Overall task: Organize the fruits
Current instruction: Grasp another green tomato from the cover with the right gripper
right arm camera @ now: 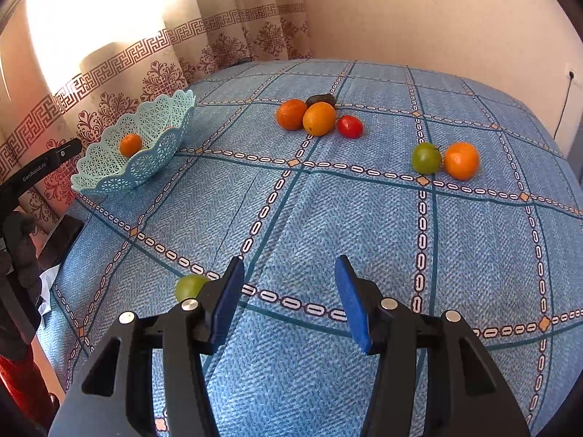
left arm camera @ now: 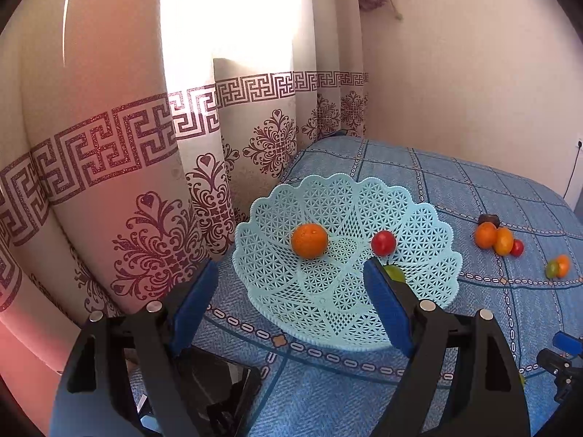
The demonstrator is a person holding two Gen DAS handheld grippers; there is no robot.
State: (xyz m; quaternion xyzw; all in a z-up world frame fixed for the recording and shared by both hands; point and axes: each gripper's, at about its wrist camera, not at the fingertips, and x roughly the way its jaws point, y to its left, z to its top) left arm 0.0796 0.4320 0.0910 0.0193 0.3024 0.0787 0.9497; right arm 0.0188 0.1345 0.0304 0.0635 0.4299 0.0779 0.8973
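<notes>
Over the blue bedspread: both grippers hang with nothing between their pads.
Left gripper: jaws spread wide, holding nothing; it hovers at the near rim of the basket, its blue pads framing the basket's middle.
Right gripper: jaws parted wide, empty; it hovers above bare bedspread, well apart from the basket.
Basket: pale blue lattice plastic with a scalloped rim, standing at the bed's edge beside the curtain.
Inside the basket: an orange left of centre, a red tomato to its right and apart from it, and a green fruit partly hidden behind the left gripper's right pad.
Near the right gripper: a green tomato lies on the bedspread just beside the left finger, partly hidden by it, outside the jaws.
Far cluster: two oranges touch each other, a small red tomato sits just beside the right one, and a dark fruit lies behind them; what it is I cannot tell.
Right pair: a green tomato with a stem touches a third loose orange, well apart from the cluster.
Left edge of the right wrist view: a gloved hand holds the left gripper's black body.
Backdrop: cream wall, with sunlit curtain patterned in maroon.
</notes>
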